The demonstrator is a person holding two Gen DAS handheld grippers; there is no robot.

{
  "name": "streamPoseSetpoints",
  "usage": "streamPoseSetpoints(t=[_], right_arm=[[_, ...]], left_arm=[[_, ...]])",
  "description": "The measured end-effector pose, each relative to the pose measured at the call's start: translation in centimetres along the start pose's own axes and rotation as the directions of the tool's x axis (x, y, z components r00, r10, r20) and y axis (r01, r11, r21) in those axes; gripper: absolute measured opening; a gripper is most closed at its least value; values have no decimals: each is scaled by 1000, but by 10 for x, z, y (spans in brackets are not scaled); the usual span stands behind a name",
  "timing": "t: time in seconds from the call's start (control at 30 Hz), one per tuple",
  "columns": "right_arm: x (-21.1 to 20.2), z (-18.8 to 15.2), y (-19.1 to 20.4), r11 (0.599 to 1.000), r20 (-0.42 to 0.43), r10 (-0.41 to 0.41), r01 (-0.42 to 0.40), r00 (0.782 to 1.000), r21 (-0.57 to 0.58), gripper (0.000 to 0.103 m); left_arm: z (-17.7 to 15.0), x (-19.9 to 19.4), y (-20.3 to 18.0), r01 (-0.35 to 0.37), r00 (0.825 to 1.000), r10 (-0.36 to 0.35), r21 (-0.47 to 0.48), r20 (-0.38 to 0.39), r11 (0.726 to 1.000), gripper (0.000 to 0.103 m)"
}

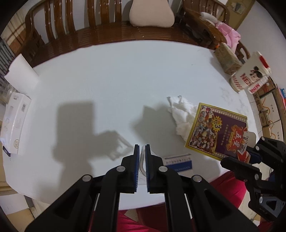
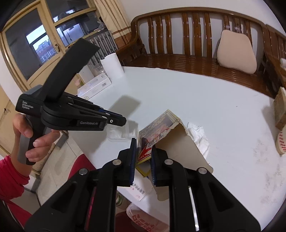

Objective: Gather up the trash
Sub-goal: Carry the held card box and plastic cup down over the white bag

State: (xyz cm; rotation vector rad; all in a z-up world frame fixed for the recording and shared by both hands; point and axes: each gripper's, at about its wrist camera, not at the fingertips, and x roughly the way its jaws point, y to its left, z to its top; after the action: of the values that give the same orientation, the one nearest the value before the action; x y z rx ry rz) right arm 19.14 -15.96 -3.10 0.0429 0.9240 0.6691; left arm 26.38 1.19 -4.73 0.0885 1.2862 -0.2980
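My right gripper (image 2: 143, 144) is shut on a flattened colourful cardboard box (image 2: 157, 132) and holds it tilted above the white table (image 2: 205, 100); the box (image 1: 216, 130) also shows in the left wrist view with the right gripper (image 1: 250, 153) at its near corner. My left gripper (image 1: 142, 148) is shut on a clear plastic tray (image 1: 142, 160), seen in the right wrist view as a clear tray (image 2: 118, 133) under the left gripper (image 2: 123, 122). A crumpled white tissue (image 1: 182, 114) lies on the table beside the box, and a blue-and-white paper slip (image 1: 178, 163) lies near the front edge.
A white box (image 1: 15, 125) and a paper roll (image 2: 112, 67) stand at the table's left. A printed bag (image 1: 252, 75) and a brown box (image 1: 227, 58) sit at the right edge. A wooden bench (image 1: 100, 33) with a cushion (image 1: 151, 16) runs behind. A plastic bag (image 2: 143, 217) hangs below the front edge.
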Motion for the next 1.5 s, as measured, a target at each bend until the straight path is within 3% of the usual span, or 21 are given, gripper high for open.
streamPoseSetpoints(t=[0.6, 1.0, 1.5], right_arm=[[-38, -56, 50, 993, -38, -103, 101, 994, -57, 15], [-36, -106, 70, 990, -120, -131, 124, 984, -59, 15], [-15, -140, 83, 993, -184, -111, 102, 977, -58, 15]], left_arm=[[-87, -37, -48, 25, 998, -31, 126, 51, 992, 7], [-136, -18, -74, 77, 997, -81, 178, 12, 981, 7], [-179, 13, -86, 105, 994, -98, 197, -46, 975, 7]])
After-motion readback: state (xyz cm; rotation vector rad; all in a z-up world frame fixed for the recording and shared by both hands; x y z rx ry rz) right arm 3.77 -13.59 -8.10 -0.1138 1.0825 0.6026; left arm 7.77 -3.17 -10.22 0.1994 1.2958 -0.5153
